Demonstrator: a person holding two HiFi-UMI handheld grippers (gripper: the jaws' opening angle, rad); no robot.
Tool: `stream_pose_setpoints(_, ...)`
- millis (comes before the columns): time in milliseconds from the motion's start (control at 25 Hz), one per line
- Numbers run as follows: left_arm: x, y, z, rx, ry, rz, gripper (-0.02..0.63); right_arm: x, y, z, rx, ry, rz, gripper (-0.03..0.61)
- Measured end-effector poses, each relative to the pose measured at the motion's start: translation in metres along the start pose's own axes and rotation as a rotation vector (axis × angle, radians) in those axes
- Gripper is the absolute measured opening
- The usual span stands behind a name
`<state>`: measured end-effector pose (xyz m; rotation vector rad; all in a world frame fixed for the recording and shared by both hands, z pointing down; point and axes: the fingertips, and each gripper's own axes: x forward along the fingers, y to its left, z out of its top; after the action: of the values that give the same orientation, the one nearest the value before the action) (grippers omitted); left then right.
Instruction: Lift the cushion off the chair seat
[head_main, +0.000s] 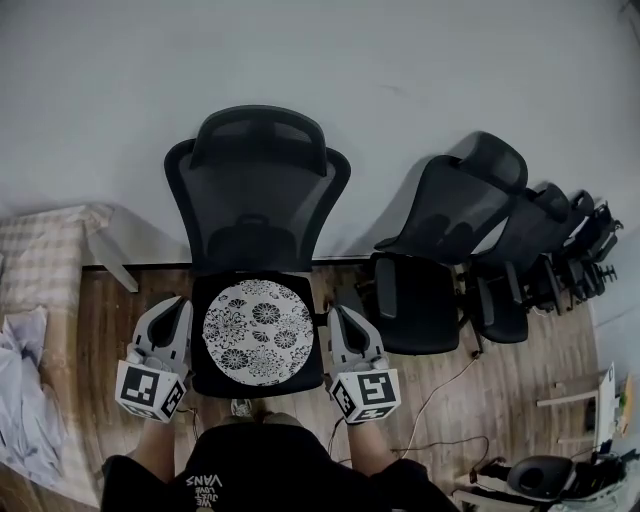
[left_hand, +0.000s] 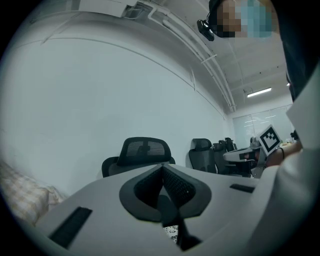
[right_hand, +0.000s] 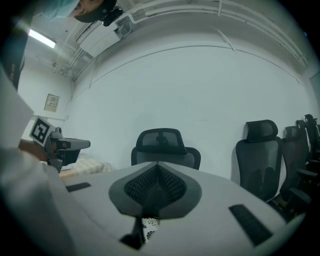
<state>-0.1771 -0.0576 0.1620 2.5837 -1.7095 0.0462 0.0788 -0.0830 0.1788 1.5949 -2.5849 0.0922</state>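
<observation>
Flanking the cushion (head_main: 258, 331) lying on the chair seat (head_main: 310, 372), the left gripper (head_main: 175, 306) and right gripper (head_main: 341, 316) are showing clenched, empty fingers (left_hand: 177, 187); reaching in unopened would be risking shoving it sideways.

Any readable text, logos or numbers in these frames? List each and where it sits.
"VANS": on the person's black shirt, upside down in the head view.
Smaller print beside it: too blurred to read.
Wall plaque in the right gripper view: too small to read.
Marker cubes: square patterns only, no words.
</observation>
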Motion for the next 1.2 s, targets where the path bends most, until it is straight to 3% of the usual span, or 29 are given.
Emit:
stream_pose_setpoints(760,0.024,0.015,-0.027,-0.048,0.063,0.065,0.012,0.036,-0.019,-0.019,-0.002,0.057,0.037,0.017)
stream_pose_setpoints(1200,0.041,0.025,-0.061,-0.047,0.123,0.072,0.012,0.057,-0.033,-0.055,0.015,0.115,0.029,0.017)
